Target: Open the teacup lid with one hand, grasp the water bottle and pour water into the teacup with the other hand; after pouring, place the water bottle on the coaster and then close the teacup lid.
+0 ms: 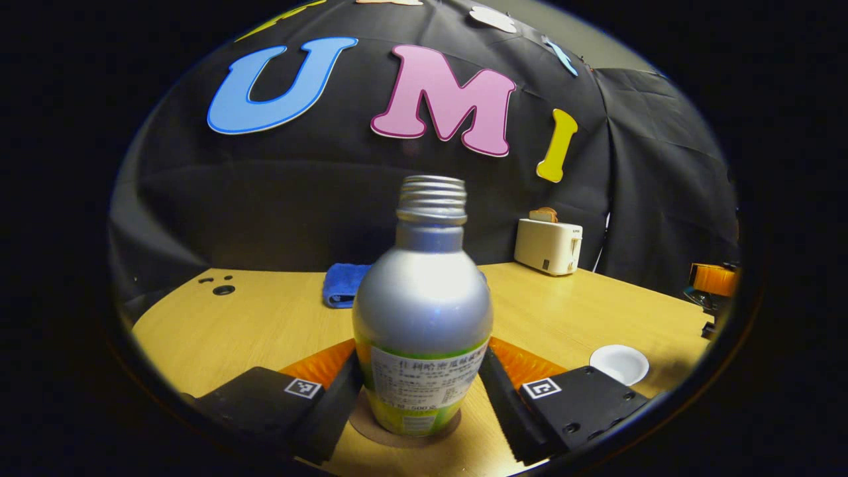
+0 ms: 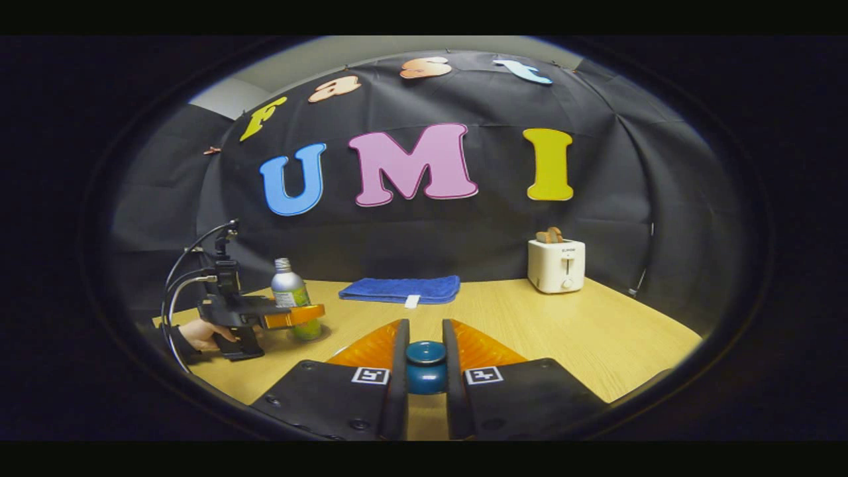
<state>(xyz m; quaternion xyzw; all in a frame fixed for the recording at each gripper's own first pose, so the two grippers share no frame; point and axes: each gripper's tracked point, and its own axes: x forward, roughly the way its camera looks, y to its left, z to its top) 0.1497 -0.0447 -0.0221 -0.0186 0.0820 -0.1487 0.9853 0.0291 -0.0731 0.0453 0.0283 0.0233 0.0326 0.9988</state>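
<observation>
The water bottle [image 1: 423, 311] stands upright on the round coaster [image 1: 361, 424], uncapped, the left gripper [image 1: 421, 391] and its fingers hugging both sides. The right gripper [image 2: 425, 371] pinches the teacup lid [image 2: 425, 366] by its rounded glazed knob. The bottle is smooth metal with a slick label: pull away skewed and it could tip onto the wooden table [image 1: 265, 324]. The teacup [image 1: 619, 364] waits open, well apart.

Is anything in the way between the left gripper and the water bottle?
Nothing visible: the water bottle stands upright on the coaster, already between the fingers of the left gripper.
</observation>
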